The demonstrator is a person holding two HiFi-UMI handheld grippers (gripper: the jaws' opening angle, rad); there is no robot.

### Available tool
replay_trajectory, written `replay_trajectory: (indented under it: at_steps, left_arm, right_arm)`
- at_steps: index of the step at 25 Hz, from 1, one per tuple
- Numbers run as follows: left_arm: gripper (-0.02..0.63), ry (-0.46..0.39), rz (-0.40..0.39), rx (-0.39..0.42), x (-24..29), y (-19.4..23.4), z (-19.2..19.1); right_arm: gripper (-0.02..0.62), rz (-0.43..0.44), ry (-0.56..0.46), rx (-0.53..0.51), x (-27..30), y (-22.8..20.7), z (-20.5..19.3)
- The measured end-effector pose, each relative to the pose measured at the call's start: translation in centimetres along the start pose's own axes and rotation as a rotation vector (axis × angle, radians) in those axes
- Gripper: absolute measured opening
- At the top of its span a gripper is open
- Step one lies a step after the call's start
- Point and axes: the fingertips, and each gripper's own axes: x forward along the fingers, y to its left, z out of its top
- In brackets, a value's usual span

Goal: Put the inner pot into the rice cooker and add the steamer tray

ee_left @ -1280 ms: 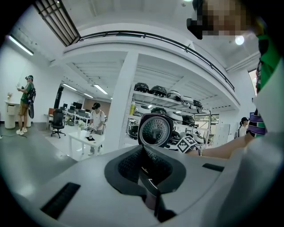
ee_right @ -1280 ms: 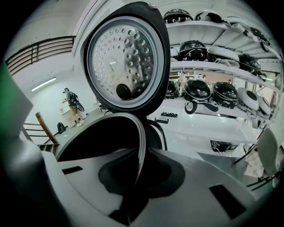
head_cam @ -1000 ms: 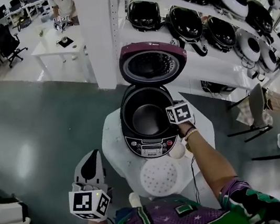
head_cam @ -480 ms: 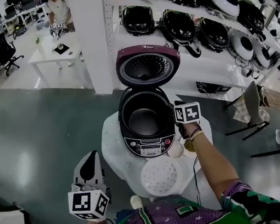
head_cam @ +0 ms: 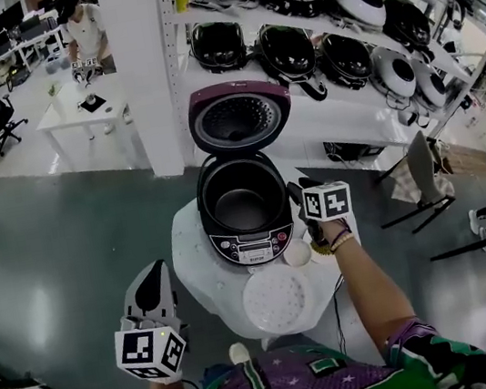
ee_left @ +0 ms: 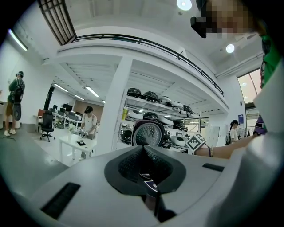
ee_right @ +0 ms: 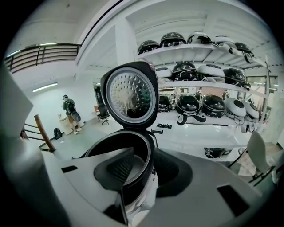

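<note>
Head view shows the rice cooker [head_cam: 252, 248] sitting on a small round white table [head_cam: 194, 264] with its lid [head_cam: 239, 117] tipped up. The inner pot [head_cam: 243, 205] is already seated inside the body. The steamer tray [head_cam: 277, 300], a white perforated disc, lies flat on the table just in front of the cooker, next to a small white cup [head_cam: 297, 253].

My right gripper [head_cam: 298, 193] hangs just beside the cooker's right rim, pointing down towards it. Its jaws have just been opening and now stand partly apart. In the right gripper view the cooker's rim shows through the gap, but the pads are not pressing on it, so I am holding nothing there.

My left gripper [head_cam: 154, 283] is low on the left, well apart from the table. In the left gripper view its jaws are pressed together with nothing between them.

Shelves [head_cam: 338, 44] behind the table are lined with more cookers.
</note>
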Motion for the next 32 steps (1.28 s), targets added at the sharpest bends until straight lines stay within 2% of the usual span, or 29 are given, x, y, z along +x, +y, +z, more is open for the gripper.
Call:
replay_trajectory:
  at_steps: [6,18,25,28,32]
  left_arm:
    - [0.021,-0.023,-0.03,0.014,-3.0,-0.2,0.5]
    - [0.021,-0.075,0.013,0.005,-7.7,1.7,2.3]
    - [0.021,-0.081,-0.007,0.042,-8.1,-2.4,2.8]
    - [0.021,-0.089,-0.009,0.052,-8.0,-5.1,3.1]
    - [0.021,-0.097,-0.033,0.027,-7.7,-9.8,3.0]
  right_arm:
    - [0.146,-0.028,-0.068,0.027,-5.6,1.3,-0.3]
    - [0.146,-0.057,-0.257,0.061,-17.8,3.1,0.8]
    - [0.146,-0.075,-0.375,0.049,-24.8,1.8,1.5]
    - [0.146,-0.047,-0.432,0.071,-28.4,1.1,1.5]
    - [0.144,-0.017,-0.491,0.063,-33.8,0.2,0.9]
